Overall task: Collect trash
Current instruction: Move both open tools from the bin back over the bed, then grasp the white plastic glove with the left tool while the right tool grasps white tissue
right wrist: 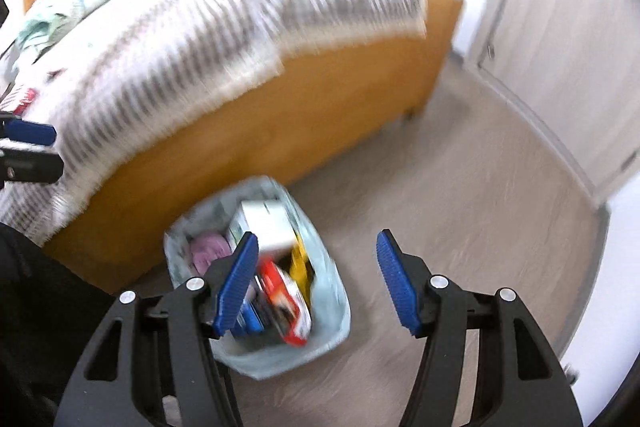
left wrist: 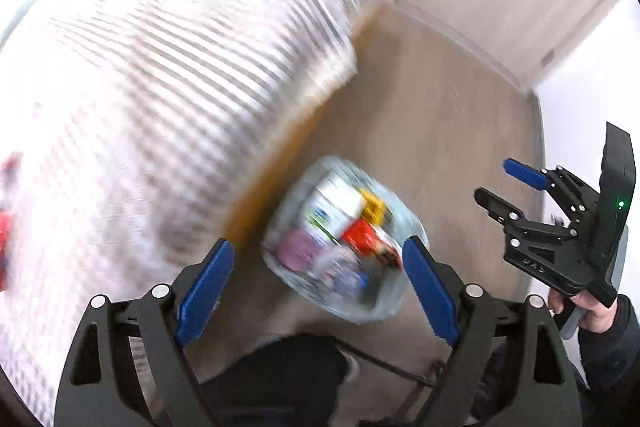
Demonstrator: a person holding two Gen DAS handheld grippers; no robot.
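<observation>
A pale blue trash bag (left wrist: 384,299) stands open on the floor beside the bed, holding boxes and wrappers: a white box (left wrist: 340,199), a red pack (left wrist: 362,237), a pink item (left wrist: 300,251). It also shows in the right wrist view (right wrist: 332,303). My left gripper (left wrist: 320,291) is open and empty, above the bag. My right gripper (right wrist: 316,279) is open and empty, above the bag's right side; it also shows in the left wrist view (left wrist: 500,187). A red item (left wrist: 4,235) lies on the bed at the far left; it shows in the right wrist view (right wrist: 24,97) too.
A bed with a striped cover (right wrist: 200,39) and an orange wooden frame (right wrist: 280,131) fills the left. Wooden floor (right wrist: 480,207) lies to the right. A pale wardrobe door (right wrist: 560,47) stands at the far right. The person's dark leg (left wrist: 280,367) is below.
</observation>
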